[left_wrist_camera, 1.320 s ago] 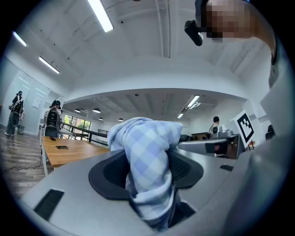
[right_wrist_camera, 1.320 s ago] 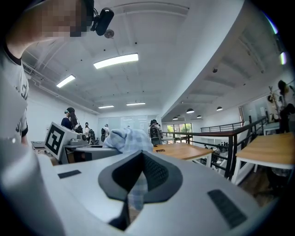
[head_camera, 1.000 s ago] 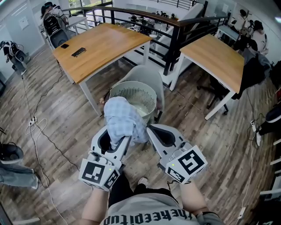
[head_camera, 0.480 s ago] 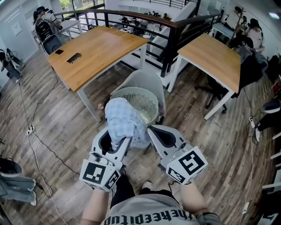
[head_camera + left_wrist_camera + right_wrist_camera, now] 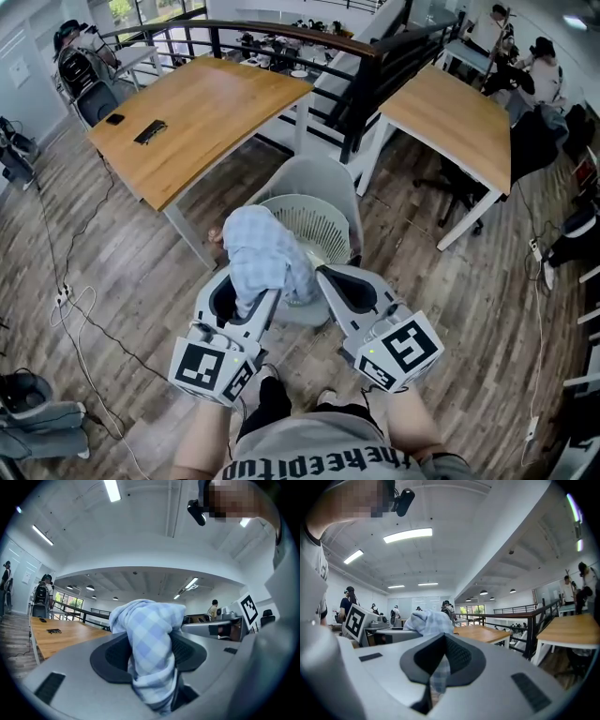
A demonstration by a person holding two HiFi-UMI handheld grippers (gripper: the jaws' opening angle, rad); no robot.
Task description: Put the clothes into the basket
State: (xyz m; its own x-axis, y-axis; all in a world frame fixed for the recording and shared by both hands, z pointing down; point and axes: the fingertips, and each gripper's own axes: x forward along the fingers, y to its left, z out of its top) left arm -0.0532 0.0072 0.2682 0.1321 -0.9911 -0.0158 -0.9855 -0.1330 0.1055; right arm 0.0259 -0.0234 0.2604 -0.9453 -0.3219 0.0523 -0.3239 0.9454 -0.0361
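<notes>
A light blue checked cloth (image 5: 262, 255) is bunched up between my two grippers in the head view. My left gripper (image 5: 246, 292) is shut on it; in the left gripper view the cloth (image 5: 151, 625) fills the jaws of that gripper (image 5: 152, 660) and bulges above them. My right gripper (image 5: 325, 278) is shut on a thin strip of the same cloth (image 5: 439, 676), which shows in the slit of its jaws (image 5: 440, 665). A white mesh basket (image 5: 323, 214) sits on a grey chair (image 5: 317, 172) straight ahead. The cloth hangs at the basket's near left rim.
Two wooden tables flank the chair, one at the left (image 5: 197, 94) with a dark keyboard (image 5: 150, 131), one at the right (image 5: 459, 112). A dark railing (image 5: 375, 56) runs behind them. Cables (image 5: 66, 300) trail over the wooden floor at the left.
Both grippers and the cloth have come closer to the basket and chair, which now sit lower and nearer in the head view. The grip on the cloth is unchanged.
</notes>
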